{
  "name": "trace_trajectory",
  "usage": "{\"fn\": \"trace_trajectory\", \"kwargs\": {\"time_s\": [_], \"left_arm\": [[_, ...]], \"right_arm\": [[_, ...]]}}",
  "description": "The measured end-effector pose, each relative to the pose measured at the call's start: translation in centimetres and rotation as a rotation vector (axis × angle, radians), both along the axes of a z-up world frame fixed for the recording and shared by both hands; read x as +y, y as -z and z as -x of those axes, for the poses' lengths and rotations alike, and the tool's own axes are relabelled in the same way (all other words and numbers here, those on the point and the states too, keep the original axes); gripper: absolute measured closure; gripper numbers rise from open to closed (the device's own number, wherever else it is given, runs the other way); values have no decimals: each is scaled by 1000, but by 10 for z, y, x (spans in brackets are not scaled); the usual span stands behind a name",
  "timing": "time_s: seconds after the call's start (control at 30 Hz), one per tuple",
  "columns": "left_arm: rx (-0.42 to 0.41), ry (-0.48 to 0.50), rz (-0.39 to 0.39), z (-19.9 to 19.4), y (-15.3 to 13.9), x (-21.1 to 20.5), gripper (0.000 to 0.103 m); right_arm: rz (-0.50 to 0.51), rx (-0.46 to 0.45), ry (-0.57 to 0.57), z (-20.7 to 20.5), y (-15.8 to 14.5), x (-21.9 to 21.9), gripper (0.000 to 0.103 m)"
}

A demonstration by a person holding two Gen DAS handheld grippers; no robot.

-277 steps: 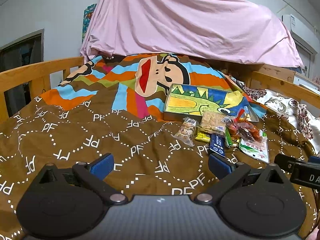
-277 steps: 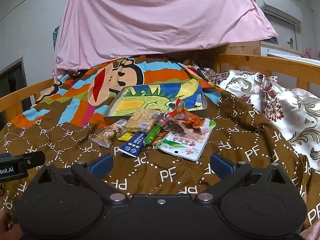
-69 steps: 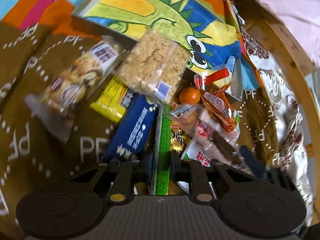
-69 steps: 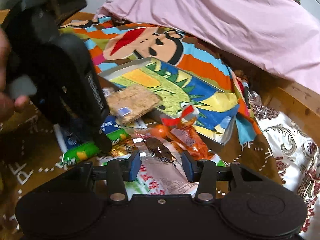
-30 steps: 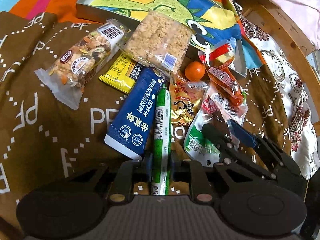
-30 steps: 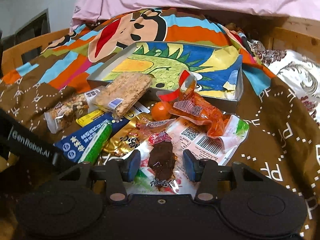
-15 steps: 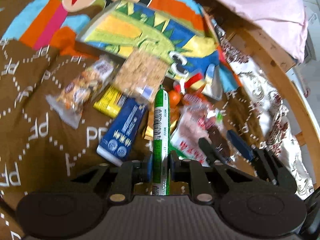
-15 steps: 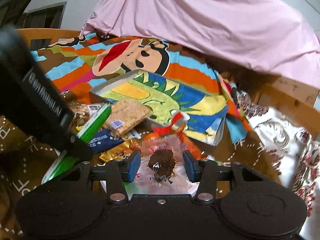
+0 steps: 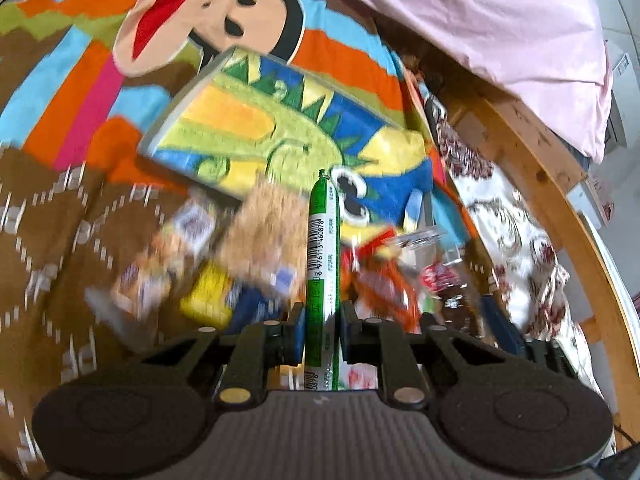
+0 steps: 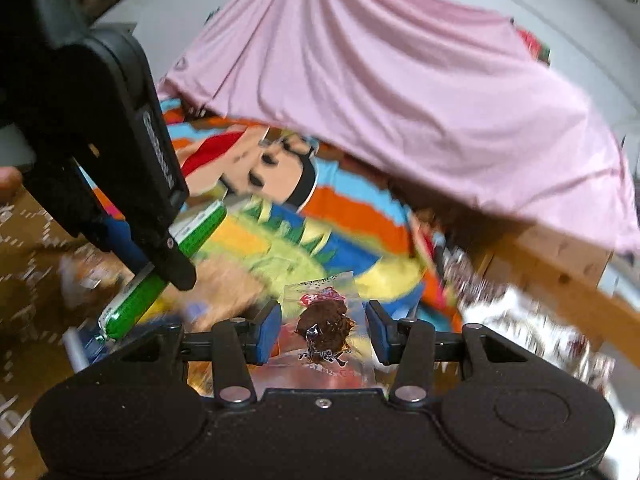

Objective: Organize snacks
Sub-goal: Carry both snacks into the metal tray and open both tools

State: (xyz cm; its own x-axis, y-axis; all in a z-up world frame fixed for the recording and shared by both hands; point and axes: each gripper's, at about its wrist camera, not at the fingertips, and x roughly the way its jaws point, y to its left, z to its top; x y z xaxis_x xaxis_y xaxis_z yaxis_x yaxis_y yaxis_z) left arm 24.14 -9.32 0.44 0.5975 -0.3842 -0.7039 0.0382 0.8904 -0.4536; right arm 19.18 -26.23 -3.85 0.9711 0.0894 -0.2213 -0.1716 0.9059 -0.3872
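Observation:
My left gripper [image 9: 322, 332] is shut on a green sausage stick [image 9: 323, 240], which points forward over the snack pile toward the dinosaur-print box [image 9: 248, 132]. In the right wrist view the left gripper [image 10: 160, 256] hangs at the left, above the blanket, with the green stick [image 10: 136, 304] slanting through it. My right gripper [image 10: 324, 332] is shut on a clear packet holding a dark brown snack [image 10: 324, 320], lifted in front of the box [image 10: 280, 248]. The box lies open on the bed.
Blurred snacks lie on the brown blanket [image 9: 52, 240] before the box: a rice-cake packet [image 9: 264, 232], a yellow packet [image 9: 208, 300], an orange-red packet [image 9: 384, 288]. A wooden bed rail [image 9: 540, 184] runs along the right. A pink sheet [image 10: 400, 100] hangs behind.
Both grippers have risen off the pile, each carrying its snack. The green stick and the dark snack packet now hang clear of the blanket, and both views tilt up toward the box.

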Motion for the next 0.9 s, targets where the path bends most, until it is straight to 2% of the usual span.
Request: {"fn": "trace_trajectory", "kwargs": {"time_s": [0.13,0.37,0.47,0.57,0.67,0.83,0.9], "left_arm": [[-27,-8,-3,-38,-7,-5,85],[-79,11,-13,-122,8,-30,85],[-89,25,-46,-155,22,-44,85],[-75,38,-43,-184,39,-56,85],[-49,53,-52,-204,56,-66,85],[-55,88,-78,-215,71,-79,84],[-61,98,-83,-216,70,-82,84]], "right_arm": [[-8,-55,7,-36,-10,-10,55],[-178,-52,89,-118,-10,-44,55],[-203,-21,84,-144,2,-52,55],[-171,46,86,-164,21,-53,55],[-201,118,105,-177,37,-59,54],[-217,161,120,-181,43,-60,54],[-217,168,127,-181,44,-59,48]]}}
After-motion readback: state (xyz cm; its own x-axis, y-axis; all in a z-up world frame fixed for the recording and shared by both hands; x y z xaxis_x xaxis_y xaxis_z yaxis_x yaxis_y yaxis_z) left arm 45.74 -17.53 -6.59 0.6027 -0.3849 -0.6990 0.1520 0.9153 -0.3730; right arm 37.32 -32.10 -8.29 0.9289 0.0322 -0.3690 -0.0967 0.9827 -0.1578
